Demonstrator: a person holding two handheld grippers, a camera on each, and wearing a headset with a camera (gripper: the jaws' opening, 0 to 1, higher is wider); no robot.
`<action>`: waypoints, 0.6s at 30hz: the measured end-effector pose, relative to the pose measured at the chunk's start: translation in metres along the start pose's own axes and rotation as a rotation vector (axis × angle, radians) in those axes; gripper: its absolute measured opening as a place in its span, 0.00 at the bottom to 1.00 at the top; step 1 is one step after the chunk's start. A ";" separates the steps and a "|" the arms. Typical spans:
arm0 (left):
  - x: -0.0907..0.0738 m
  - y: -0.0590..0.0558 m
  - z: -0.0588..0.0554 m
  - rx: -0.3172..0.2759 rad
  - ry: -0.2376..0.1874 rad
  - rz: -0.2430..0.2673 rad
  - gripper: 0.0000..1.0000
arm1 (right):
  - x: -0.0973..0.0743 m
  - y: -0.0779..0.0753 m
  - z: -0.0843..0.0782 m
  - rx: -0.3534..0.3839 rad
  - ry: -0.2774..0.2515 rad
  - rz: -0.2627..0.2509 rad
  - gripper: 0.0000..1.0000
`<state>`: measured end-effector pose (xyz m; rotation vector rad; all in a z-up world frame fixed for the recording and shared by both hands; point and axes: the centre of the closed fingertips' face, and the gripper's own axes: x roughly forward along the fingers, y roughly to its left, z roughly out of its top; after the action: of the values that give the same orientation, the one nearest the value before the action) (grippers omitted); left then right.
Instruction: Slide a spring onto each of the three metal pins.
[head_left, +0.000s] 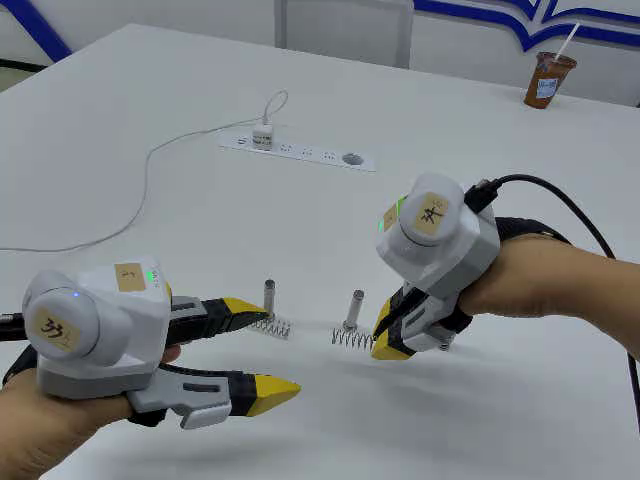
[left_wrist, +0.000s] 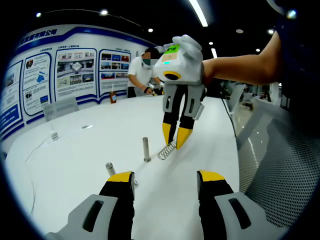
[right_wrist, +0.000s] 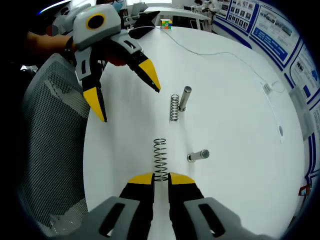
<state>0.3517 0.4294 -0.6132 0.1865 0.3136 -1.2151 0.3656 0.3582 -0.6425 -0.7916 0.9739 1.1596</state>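
Two short metal pins (head_left: 269, 296) (head_left: 354, 308) stand upright on the white table (head_left: 200, 210). My right gripper (head_left: 385, 342) is shut on one end of a spring (head_left: 350, 338) that lies on the table beside the right-hand pin. In the right gripper view the spring (right_wrist: 160, 159) runs forward from the closed jaws (right_wrist: 161, 179), with a pin (right_wrist: 199, 155) just to its right. A second spring (head_left: 272, 325) lies at the foot of the left-hand pin. My left gripper (head_left: 262, 348) hovers open next to that spring, with nothing between its fingers.
A white power strip (head_left: 300, 150) with a plug and a cable lies further back on the table. At the far right edge stands a drink cup (head_left: 548, 80) with a straw. A mesh chair (left_wrist: 280, 165) is beside the table. A person (left_wrist: 142, 75) stands in the background.
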 end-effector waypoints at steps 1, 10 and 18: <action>0.002 -0.001 0.001 0.005 -0.001 -0.009 0.51 | -0.003 0.002 0.002 -0.007 -0.005 0.003 0.11; 0.013 -0.010 0.006 0.047 0.006 -0.071 0.45 | -0.011 0.016 0.010 -0.054 -0.008 0.027 0.11; 0.020 -0.019 0.010 0.065 0.002 -0.115 0.39 | -0.016 0.025 0.016 -0.096 -0.010 0.041 0.11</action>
<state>0.3414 0.4019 -0.6098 0.2288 0.2897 -1.3398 0.3434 0.3726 -0.6222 -0.8452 0.9349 1.2521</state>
